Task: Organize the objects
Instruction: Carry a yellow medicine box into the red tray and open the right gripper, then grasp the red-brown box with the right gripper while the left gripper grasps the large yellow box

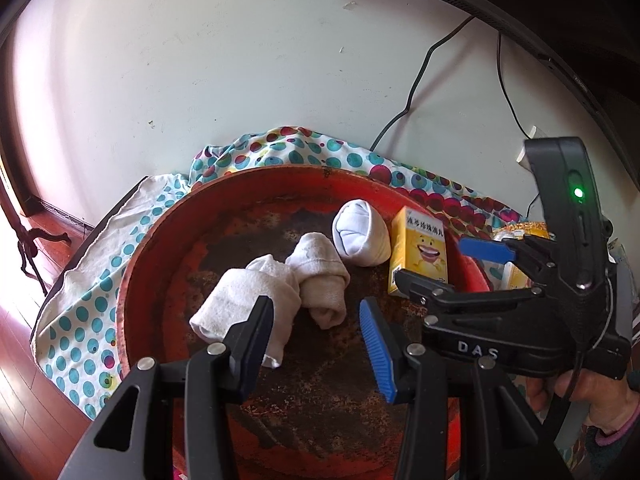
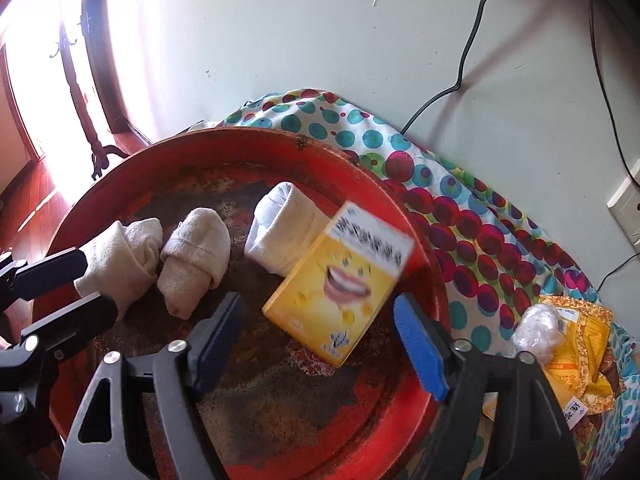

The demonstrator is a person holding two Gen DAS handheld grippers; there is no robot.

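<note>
- While both claws hang over the round red tray, it sits on a spotted cloth spread over the worktop, close to a pale wall.
- Left claw: open, its jaws well apart and pointing down into the tray. Nothing is pinched between the pads.
- One cream sock roll lies by the tip of the left claw's dark finger, at about 10 o'clock from the tray's middle. I cannot tell whether the finger touches it.
- A second cream sock roll lies just beside the first, touching it, nearer 12 o'clock.
- A white sock roll rests further back, at roughly 1 o'clock, close to the rim.
- Right claw: open wide, the blue pad on one side and the dark finger on the other, neither pressing on anything.
- The yellow box, printed with a laughing cartoon mouth, is inside the tray at about 2 o'clock. It touches the white sock roll and sits just beyond the right claw's tips. Its print is blurred in the right wrist view.
- A hand grips the right claw's handle at 4 o'clock.
- Outside the tray, at 3 o'clock on the cloth, lie yellow packets and a clear wrapped lump.
</note>
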